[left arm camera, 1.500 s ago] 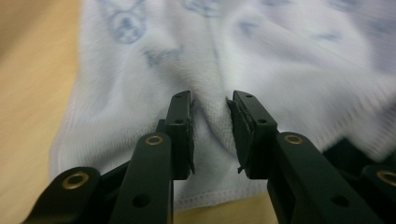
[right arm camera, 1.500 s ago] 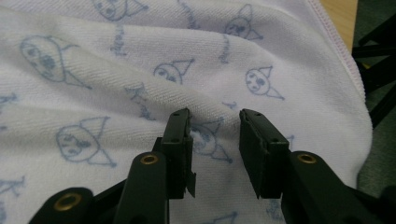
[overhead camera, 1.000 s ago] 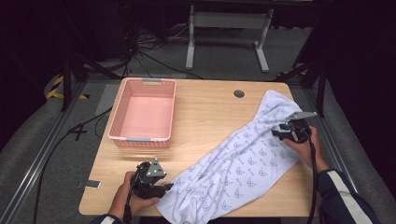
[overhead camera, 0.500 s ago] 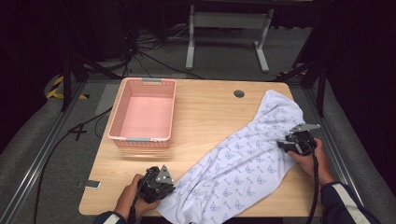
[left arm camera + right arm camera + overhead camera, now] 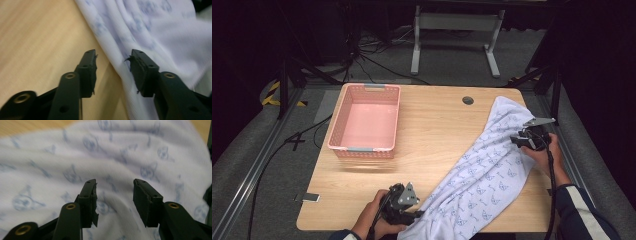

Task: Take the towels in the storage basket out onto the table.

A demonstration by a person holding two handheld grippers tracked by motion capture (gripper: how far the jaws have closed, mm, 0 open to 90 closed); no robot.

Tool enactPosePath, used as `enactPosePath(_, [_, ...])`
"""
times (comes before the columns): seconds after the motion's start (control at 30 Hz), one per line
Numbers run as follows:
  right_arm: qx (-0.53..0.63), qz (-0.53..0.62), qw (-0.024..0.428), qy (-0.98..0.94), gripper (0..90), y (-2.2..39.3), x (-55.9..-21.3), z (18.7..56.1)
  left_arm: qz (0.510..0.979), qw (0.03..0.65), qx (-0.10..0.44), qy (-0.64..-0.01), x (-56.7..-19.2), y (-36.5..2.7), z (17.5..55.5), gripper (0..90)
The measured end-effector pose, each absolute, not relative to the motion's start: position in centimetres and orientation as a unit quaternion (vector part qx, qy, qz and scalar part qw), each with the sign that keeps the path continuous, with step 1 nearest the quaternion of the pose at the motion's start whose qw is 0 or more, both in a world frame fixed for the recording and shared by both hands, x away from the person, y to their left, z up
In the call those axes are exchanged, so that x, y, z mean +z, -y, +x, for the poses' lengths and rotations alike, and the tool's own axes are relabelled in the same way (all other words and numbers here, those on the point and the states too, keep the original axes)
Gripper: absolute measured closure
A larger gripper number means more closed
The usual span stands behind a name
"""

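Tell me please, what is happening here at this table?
A person works a patterned white cloth with two hand-held grippers. The left gripper is at the cloth's near edge; its jaws have just been opening, clamping nothing. The right gripper hovers open over the far part. The pink basket holds nothing.

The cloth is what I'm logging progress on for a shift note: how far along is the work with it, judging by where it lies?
Done: little. The cloth lies spread slantwise over the table, unfolded. The pink basket holds nothing. In hand: the left gripper, its jaws just reopened, straddles the cloth's near edge; the right gripper hangs open over its far part; neither pinches it. Left: probably gripping, gathering or folding it, perhaps moving it to the basket.
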State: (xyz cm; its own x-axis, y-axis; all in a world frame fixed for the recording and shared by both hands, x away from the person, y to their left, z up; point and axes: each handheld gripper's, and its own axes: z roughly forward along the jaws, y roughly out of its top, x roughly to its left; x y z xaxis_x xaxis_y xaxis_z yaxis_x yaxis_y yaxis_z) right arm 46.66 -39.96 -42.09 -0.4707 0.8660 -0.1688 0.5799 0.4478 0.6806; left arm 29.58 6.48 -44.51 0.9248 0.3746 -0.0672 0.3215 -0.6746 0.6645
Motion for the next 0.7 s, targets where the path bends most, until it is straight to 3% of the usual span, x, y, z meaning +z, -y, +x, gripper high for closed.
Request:
enactPosePath(0.07, [0.299, 0.439, 0.263, -0.805, 51.0, 39.4, -41.5, 47.0, 0.915, 0.349, 0.038, -0.199, -44.9, -5.5, 30.6, 48.2])
enactPosePath(0.23, [0.285, 0.486, 0.271, -0.780, 49.3, 39.3, -42.6, 50.2, 0.919, 0.344, 0.020, -0.192, -46.0, -4.1, 31.7, 50.3])
enactPosePath(0.3, [0.279, 0.514, 0.235, -0.776, 48.3, 39.9, -44.0, 51.4, 0.921, 0.344, 0.011, -0.181, -46.0, -4.2, 31.6, 56.6])
enactPosePath(0.33, [0.282, 0.518, 0.223, -0.776, 48.2, 40.1, -44.8, 52.0, 0.921, 0.345, 0.003, -0.178, -46.1, -4.2, 31.5, 66.6])
enactPosePath(0.47, [0.292, 0.517, 0.215, -0.775, 49.5, 39.6, -44.8, 52.7, 0.928, 0.338, -0.013, -0.157, -46.0, -4.2, 31.0, 83.5])
enactPosePath(0.7, [0.319, 0.462, 0.203, -0.802, 53.7, 34.2, -45.3, 54.8, 0.938, 0.324, -0.040, -0.114, -45.8, -4.3, 28.8, 85.5])
